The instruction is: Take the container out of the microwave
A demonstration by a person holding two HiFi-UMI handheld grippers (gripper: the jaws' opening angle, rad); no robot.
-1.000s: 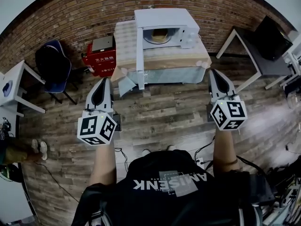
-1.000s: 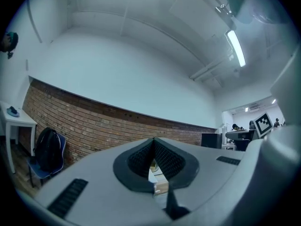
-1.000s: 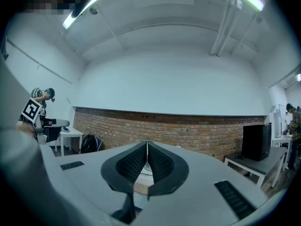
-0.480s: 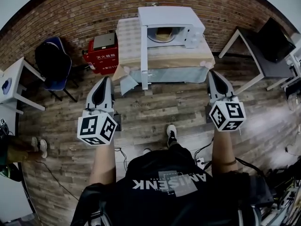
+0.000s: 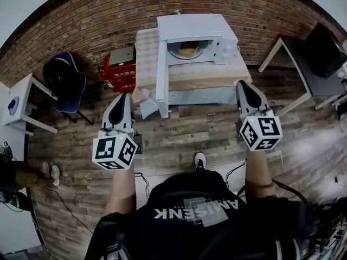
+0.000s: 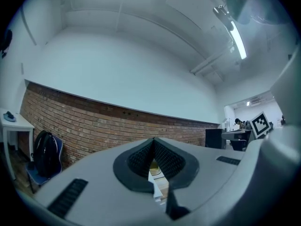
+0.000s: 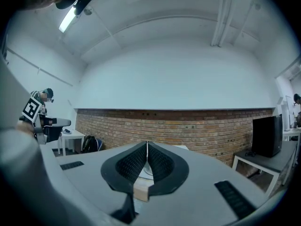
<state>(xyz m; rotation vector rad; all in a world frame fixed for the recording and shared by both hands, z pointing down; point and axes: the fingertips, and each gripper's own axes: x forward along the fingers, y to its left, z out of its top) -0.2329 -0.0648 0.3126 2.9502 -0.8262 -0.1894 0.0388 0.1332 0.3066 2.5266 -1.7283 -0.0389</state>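
A: Where's the container point(image 5: 187, 49)?
B: Inside the open microwave point(image 5: 198, 26) on the bench point(image 5: 217, 76), well ahead of both jaws; left gripper point(image 5: 123, 95) and right gripper point(image 5: 242, 83) closed, empty; I'd open them before reaching in level.

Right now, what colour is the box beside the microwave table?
The box is red, shown best in the head view.
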